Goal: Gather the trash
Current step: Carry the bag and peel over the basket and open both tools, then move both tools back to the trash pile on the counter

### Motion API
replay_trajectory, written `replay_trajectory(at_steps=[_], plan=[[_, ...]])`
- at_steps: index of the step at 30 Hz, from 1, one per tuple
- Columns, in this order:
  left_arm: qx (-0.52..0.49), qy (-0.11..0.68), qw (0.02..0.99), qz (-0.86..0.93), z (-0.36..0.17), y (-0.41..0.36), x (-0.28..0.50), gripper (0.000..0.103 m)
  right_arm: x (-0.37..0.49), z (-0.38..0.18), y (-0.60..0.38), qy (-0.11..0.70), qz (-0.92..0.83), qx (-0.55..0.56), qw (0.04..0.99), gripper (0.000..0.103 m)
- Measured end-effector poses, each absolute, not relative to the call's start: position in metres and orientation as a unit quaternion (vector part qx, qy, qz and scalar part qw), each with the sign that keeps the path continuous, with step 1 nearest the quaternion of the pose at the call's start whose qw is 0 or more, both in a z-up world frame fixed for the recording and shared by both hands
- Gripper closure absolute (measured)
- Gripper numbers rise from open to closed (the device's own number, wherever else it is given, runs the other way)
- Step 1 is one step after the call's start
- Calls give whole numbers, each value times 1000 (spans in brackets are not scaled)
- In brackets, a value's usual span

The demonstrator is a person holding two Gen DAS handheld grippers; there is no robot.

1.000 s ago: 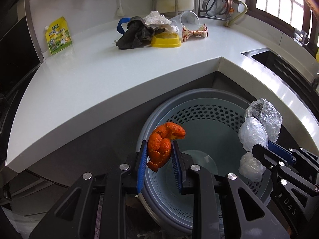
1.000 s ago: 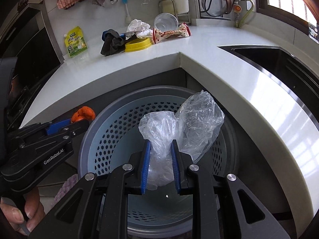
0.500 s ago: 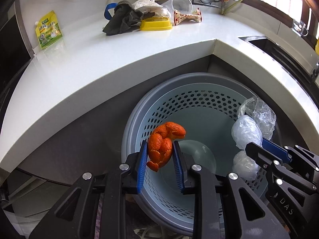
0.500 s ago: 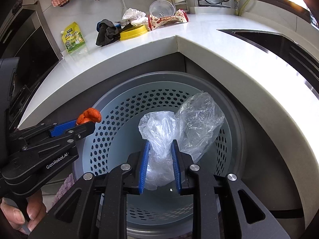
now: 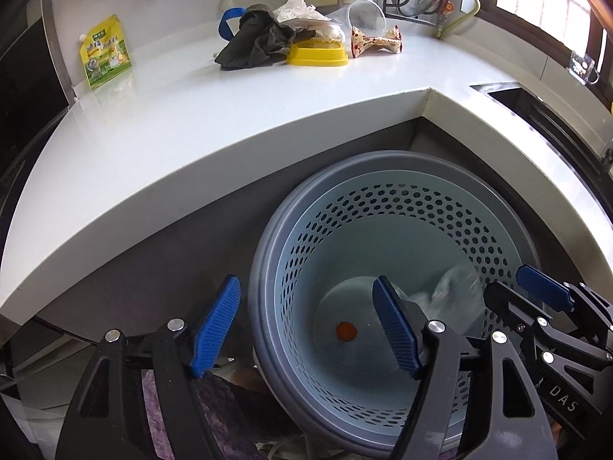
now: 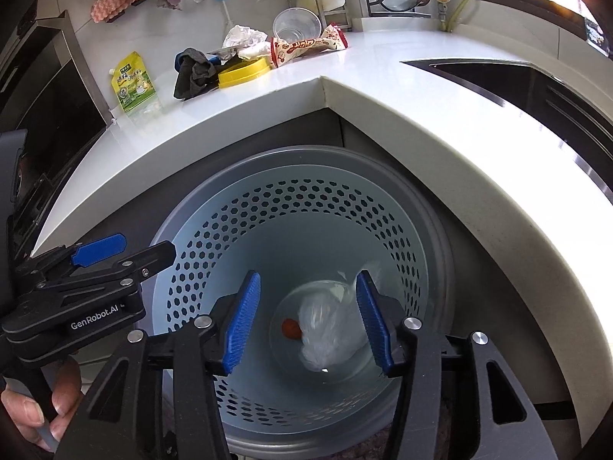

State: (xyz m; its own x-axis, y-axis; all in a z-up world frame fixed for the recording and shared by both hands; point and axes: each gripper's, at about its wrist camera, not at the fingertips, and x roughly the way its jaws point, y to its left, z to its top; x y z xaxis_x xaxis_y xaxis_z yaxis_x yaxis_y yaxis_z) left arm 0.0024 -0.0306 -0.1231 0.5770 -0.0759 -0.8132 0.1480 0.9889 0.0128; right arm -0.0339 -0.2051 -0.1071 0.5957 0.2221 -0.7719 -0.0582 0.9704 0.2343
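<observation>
Orange peel [image 6: 290, 328] and crumpled clear plastic bag [image 6: 325, 335] lying touching on the floor of the perforated blue basket [image 6: 268, 207]. Left gripper [image 5: 306, 322] and right gripper [image 6: 306, 324] both spread wide, holding nothing.

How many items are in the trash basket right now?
2: the orange peel on the basket floor, and the clear plastic bag beside it, touching on its right. Smaller scraps under the bag may be hidden.

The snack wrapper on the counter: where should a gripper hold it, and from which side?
Probably grip the wrapper at its narrow middle, from above, jaws across its width. It lies flat and long on the counter, with flared ends, and the cup crowds its back side.
</observation>
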Motion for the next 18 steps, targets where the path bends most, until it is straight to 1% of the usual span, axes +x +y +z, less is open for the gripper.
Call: replay_trajectory(at_steps=[3, 5, 7, 8, 10, 12, 16, 18], plan=[[38, 457, 887, -63, -124, -29, 3, 33, -34, -107, -206, 442, 77, 94, 889, 49], [37, 456, 887, -63, -124, -29, 2, 30, -35, -107, -207, 441, 76, 94, 889, 48], [32, 453, 888, -66, -123, -28, 2, 27, -35, -106, -208, 439, 72, 94, 891, 45], [29, 453, 888, -68, -122, -28, 2, 26, -36, -105, -209, 435, 69, 95, 893, 42], [23, 452, 889, -70, -121, -26, 1, 21, -37, -103, -210, 429, 66, 96, 896, 38], [19, 448, 891, -67, -120, -24, 1, 17, -38, -101, -211, 424, 64, 91, 899, 35], [12, 443, 894, -64, -116, -19, 0, 15, -41, -95, -211, 413, 60, 84, 905, 29], [11, 444, 894, -64, -114, -17, 1, 15, -41, -93, -211, 409, 61, 84, 907, 27]])
